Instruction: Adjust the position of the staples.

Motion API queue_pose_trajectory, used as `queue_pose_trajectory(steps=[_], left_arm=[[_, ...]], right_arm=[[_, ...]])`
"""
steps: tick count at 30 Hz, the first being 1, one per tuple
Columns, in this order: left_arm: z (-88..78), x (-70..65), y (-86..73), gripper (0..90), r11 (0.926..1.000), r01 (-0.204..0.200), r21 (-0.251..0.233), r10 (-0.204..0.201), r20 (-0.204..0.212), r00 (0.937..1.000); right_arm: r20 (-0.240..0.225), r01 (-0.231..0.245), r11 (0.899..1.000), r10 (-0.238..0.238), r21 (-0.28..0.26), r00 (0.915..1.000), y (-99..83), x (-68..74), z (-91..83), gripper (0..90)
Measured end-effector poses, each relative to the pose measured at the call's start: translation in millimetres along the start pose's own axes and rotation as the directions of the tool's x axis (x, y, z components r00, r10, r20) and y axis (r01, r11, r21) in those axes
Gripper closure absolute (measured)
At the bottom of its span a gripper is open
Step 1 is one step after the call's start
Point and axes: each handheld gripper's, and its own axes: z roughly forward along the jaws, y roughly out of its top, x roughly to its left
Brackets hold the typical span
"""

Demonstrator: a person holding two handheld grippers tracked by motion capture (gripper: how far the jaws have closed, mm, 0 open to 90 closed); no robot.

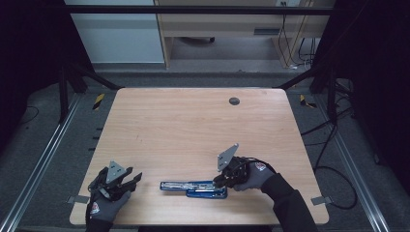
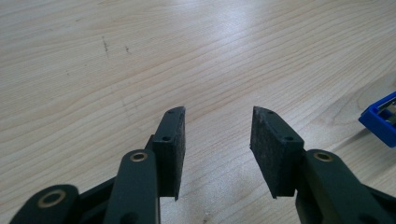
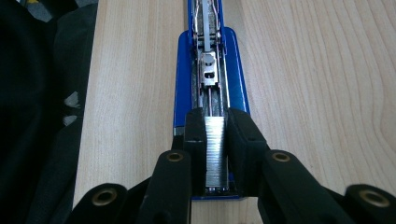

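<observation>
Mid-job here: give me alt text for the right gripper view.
The right tool pinches a silver strip of staples over the open magazine of a blue stapler. The stapler lies lengthwise on a light wooden table, running away from the camera.

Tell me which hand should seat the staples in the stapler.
Right. Its claw already pinches the staples directly over the open blue stapler, lined up with its channel. The left claw stands open and empty over bare table, off to the stapler's side.
</observation>
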Motion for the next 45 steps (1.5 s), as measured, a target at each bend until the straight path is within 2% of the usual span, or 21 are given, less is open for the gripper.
queue_pose_trajectory(steps=[13, 30, 35, 37, 42, 45], left_arm=[[-0.3, 0.0, 0.1, 55.6, 1.0000, -0.002, 0.001, 0.002, 0.000, 1.0000], [-0.2, -0.1, 0.2, 55.6, 1.0000, -0.003, 0.001, 0.003, -0.001, 1.0000], [-0.2, -0.1, 0.2, 55.6, 1.0000, -0.003, 0.002, 0.003, -0.001, 1.0000], [-0.1, -0.2, 0.2, 55.6, 1.0000, -0.001, 0.000, 0.001, 0.000, 1.0000], [-0.1, -0.3, 0.3, 55.6, 1.0000, -0.001, -0.001, 0.001, 0.000, 1.0000], [-0.1, -0.4, 0.4, 55.6, 1.0000, -0.001, -0.002, 0.001, 0.000, 1.0000]], right_arm=[[0.009, 0.022, 1.000, -0.022, 0.015, 0.9997, -0.2, 0.3, 1.6, 78.6], [0.015, 0.013, 1.000, -0.013, 0.028, 0.9998, -0.3, 1.4, 3.3, 76.7], [0.017, -0.003, 1.000, 0.003, 0.011, 0.9999, -0.7, 1.9, 1.1, 76.9], [0.022, 0.005, 1.000, -0.005, 0.008, 0.9998, -1.0, 1.2, -0.4, 77.0], [0.044, -0.003, 1.000, 0.004, -0.024, 0.9990, -1.3, 1.1, -5.4, 77.4], [0.078, -0.013, 0.998, 0.017, -0.056, 0.9968, -1.7, 2.0, -9.4, 76.8]])
